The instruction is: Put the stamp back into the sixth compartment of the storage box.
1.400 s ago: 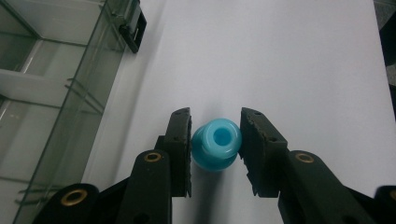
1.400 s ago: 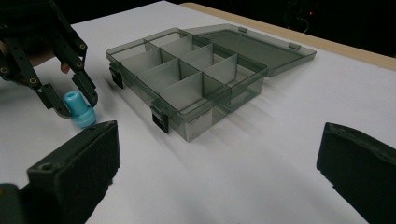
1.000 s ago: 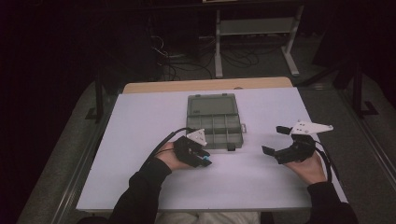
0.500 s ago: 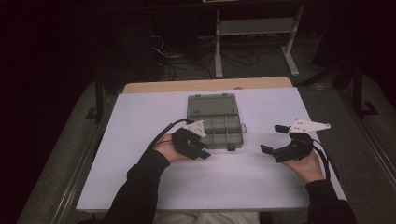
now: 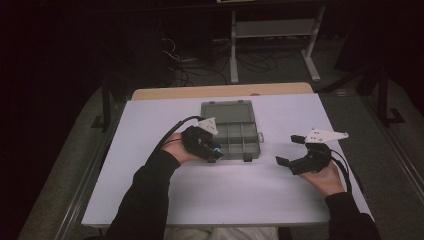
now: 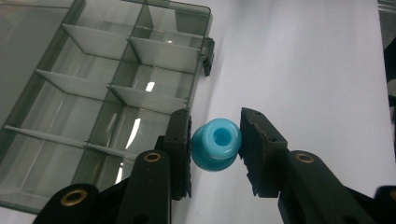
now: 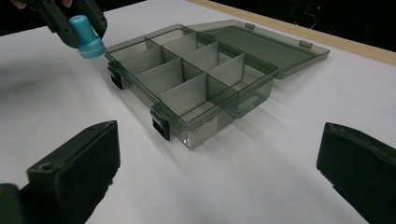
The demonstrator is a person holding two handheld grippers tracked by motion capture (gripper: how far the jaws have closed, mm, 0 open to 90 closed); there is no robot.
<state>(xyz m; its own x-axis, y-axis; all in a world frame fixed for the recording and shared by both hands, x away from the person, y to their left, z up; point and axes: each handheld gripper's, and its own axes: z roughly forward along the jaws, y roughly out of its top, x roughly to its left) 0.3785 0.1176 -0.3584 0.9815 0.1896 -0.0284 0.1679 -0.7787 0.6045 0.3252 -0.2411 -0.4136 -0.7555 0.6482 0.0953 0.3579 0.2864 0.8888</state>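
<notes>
While the open right claw [image 5: 289,150] waits right of the compartment box [image 5: 231,131] on the bench [image 5: 150,125], the left claw [image 6: 215,147] grips a blue knob [image 6: 216,143] above the box's near-left corner; every compartment looks empty, placing remains.

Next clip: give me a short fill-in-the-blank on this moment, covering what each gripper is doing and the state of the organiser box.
1. The left gripper is shut on a small ____ plastic knob-shaped piece.
2. The lid of the clear grey plastic compartment box lies ____.
3. The jaws of the right gripper stand ____, with nothing between them.
4. Every compartment of the box that shows is ____.

Missing words: blue; open; open; empty
</notes>
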